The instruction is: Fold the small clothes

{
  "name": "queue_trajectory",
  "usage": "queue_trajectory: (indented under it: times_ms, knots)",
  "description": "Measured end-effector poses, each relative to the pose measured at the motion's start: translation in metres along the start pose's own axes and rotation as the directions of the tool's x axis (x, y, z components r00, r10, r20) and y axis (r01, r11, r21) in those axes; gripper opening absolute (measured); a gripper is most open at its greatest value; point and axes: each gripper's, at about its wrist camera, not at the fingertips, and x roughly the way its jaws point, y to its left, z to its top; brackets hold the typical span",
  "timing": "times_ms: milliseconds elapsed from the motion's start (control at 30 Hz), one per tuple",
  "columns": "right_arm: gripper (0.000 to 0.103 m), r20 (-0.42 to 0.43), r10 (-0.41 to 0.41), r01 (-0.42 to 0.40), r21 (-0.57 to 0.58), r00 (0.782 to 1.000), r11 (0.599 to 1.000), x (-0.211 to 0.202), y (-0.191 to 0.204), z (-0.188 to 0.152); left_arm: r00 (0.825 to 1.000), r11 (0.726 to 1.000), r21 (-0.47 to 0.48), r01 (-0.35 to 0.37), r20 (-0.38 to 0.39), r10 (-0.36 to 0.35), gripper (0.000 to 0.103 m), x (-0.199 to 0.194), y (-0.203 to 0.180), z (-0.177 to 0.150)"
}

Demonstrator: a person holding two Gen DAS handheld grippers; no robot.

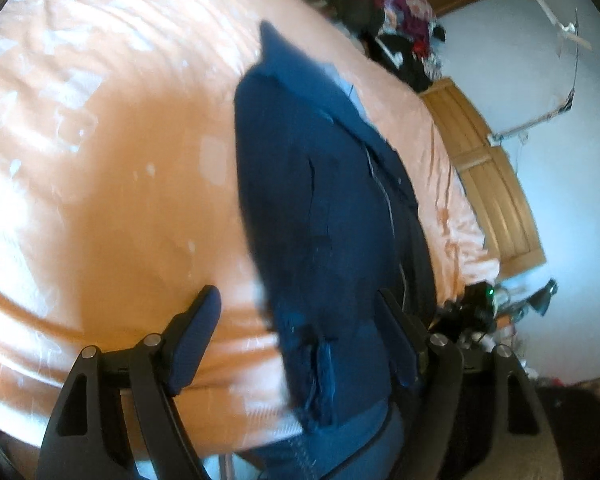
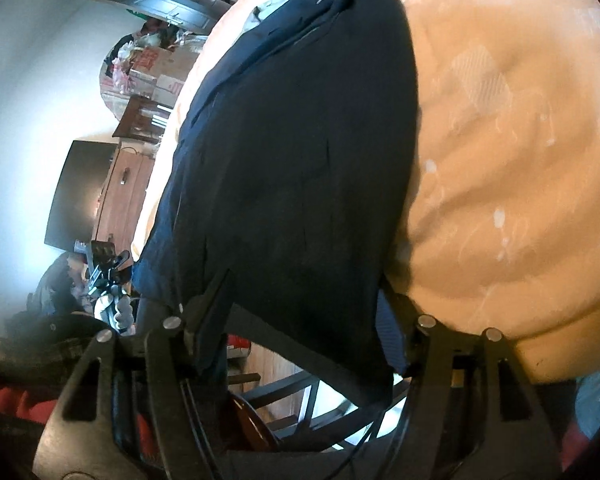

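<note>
An orange sheet (image 1: 100,184) covered the bed, a wooden headboard (image 1: 488,184) beyond it — everything blurred. The navy garment (image 1: 320,216) lay along the bed's edge, its near end hiding part of each tool. The left tool (image 1: 300,344) and right tool (image 2: 300,320) stood apart.
</note>
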Motion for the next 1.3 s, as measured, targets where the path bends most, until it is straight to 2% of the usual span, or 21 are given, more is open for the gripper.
queue_trajectory:
  times_ms: [167,300,433,500,667,733,933,1200,1300]
  knots:
    - [0.065,-0.019,-0.045,0.044,-0.016,0.999,0.999,0.0,-0.006,-0.009,0.997,0.996,0.043,-0.076,-0.03,0.077,0.069,0.003,-0.01,-0.006]
    - [0.065,-0.019,-0.032,0.032,-0.005,0.999,0.999,0.001,-0.013,-0.011,0.993,0.991,0.082,-0.108,-0.04,0.111,0.064,0.006,-0.017,-0.014]
    - [0.065,-0.041,-0.039,0.038,-0.024,0.998,0.999,0.009,-0.009,-0.013,0.996,0.993,0.097,-0.074,-0.05,0.079,0.052,0.009,-0.022,-0.018]
    - [0.065,-0.043,-0.052,0.05,-0.042,0.998,0.998,0.008,-0.008,-0.013,0.995,0.991,0.106,-0.083,-0.052,0.089,0.051,0.01,-0.023,-0.019]
    - [0.065,-0.053,-0.038,0.036,-0.037,0.998,0.999,0.008,-0.008,-0.016,0.997,0.993,0.104,-0.055,-0.056,0.061,0.048,0.011,-0.024,-0.019]
    - [0.065,-0.049,-0.031,0.029,-0.043,0.998,0.999,0.008,-0.006,-0.018,0.997,0.992,0.115,-0.048,-0.061,0.055,0.042,0.011,-0.028,-0.02]
    - [0.066,-0.038,-0.017,0.016,-0.026,0.999,1.0,0.007,-0.01,-0.023,0.996,0.993,0.102,-0.058,-0.065,0.065,0.032,0.012,-0.021,-0.021]
    - [0.067,-0.041,-0.019,0.018,-0.023,0.999,1.0,0.005,-0.008,-0.026,0.994,0.995,0.075,-0.068,-0.077,0.074,0.034,0.018,-0.018,-0.018]
    - [0.069,-0.036,-0.006,0.006,-0.013,0.999,1.0,0.005,-0.009,-0.027,0.995,0.997,0.05,-0.052,-0.081,0.056,0.036,0.017,-0.016,-0.018]
